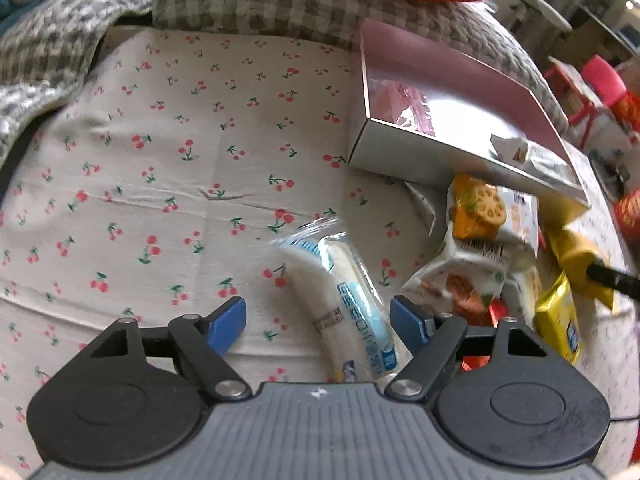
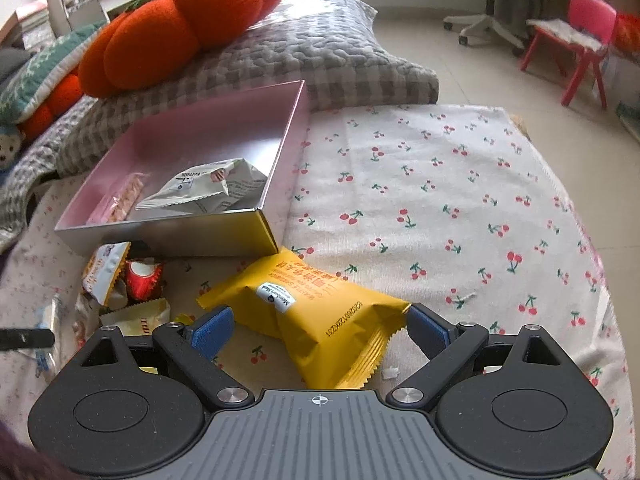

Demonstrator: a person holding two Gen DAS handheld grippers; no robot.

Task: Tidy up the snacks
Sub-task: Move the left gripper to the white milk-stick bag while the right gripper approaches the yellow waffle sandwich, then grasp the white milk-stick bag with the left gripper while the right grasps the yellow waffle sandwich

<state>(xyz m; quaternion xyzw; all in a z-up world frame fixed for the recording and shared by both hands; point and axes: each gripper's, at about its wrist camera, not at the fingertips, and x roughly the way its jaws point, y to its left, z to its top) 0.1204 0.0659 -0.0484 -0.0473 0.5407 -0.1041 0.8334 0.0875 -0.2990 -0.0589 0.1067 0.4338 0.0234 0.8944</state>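
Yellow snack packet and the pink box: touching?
Touching. The right wrist view shows the yellow snack packet with its far corner against the pink box at the box's near corner.

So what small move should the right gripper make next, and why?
Probably close the right gripper on the yellow packet: the packet lies between its open blue pads, still outside the pink box, which already holds two snacks.

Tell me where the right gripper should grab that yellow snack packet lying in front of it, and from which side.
Grip the yellow packet across its puffy middle, coming down from above. It lies flat on the cherry-print cloth, running diagonally between the open jaws of the right gripper. The crimped ends are thin and would likely slip, while the middle looks full enough to hold.
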